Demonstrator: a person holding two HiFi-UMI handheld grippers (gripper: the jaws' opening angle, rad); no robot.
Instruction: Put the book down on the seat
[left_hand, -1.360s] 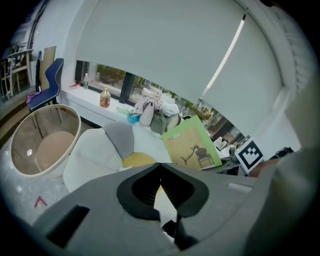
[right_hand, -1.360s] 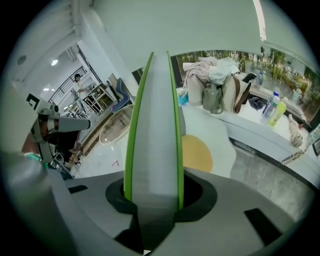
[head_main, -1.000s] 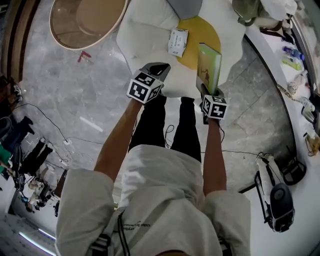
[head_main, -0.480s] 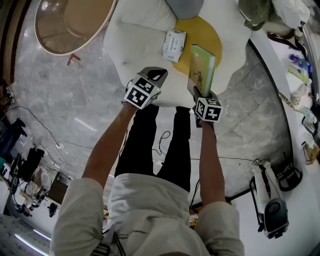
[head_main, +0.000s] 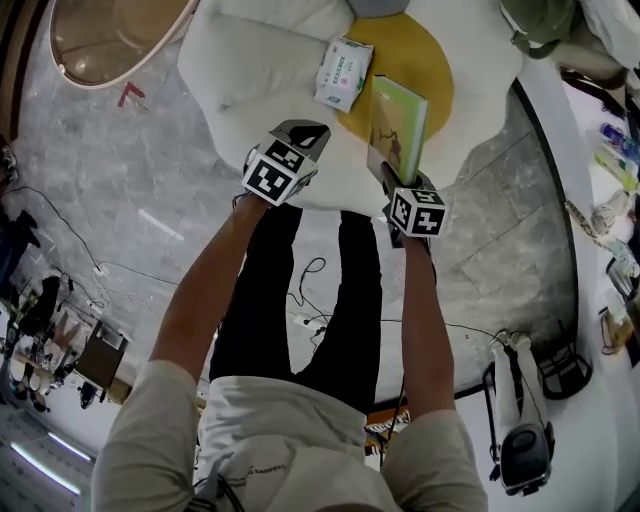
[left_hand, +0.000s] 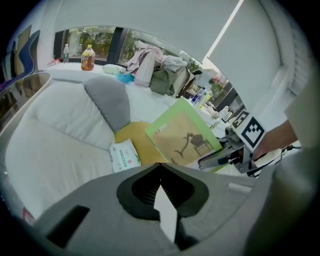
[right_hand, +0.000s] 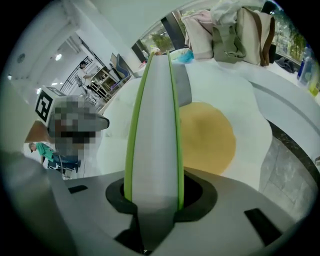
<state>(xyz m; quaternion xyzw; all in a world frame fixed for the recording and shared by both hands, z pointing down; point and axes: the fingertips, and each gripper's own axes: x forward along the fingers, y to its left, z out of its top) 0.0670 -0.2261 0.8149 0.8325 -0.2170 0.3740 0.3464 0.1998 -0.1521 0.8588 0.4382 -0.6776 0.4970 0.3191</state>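
A thin green-covered book (head_main: 398, 122) stands on edge above the front of the white seat (head_main: 250, 60), by its round yellow cushion (head_main: 428, 60). My right gripper (head_main: 390, 180) is shut on the book's lower end. In the right gripper view the book (right_hand: 152, 125) rises edge-on out of the jaws (right_hand: 152, 195), white pages between green covers. My left gripper (head_main: 305, 132) hovers over the seat's front edge to the left of the book, shut and holding nothing. From the left gripper view (left_hand: 160, 165) I see the book's cover (left_hand: 185, 137) with the right gripper (left_hand: 225, 155) under it.
A tissue pack (head_main: 342, 75) lies on the seat beside the yellow cushion, and a grey cushion (left_hand: 107, 102) leans behind it. A round wooden table (head_main: 110, 35) stands far left. A curved white counter (head_main: 600, 200) with bottles runs along the right. Cables (head_main: 310, 290) cross the marble floor.
The person has stepped closer, so the seat now lies nearer under both grippers. The book stays upright in the right gripper. The left gripper keeps its place beside it.
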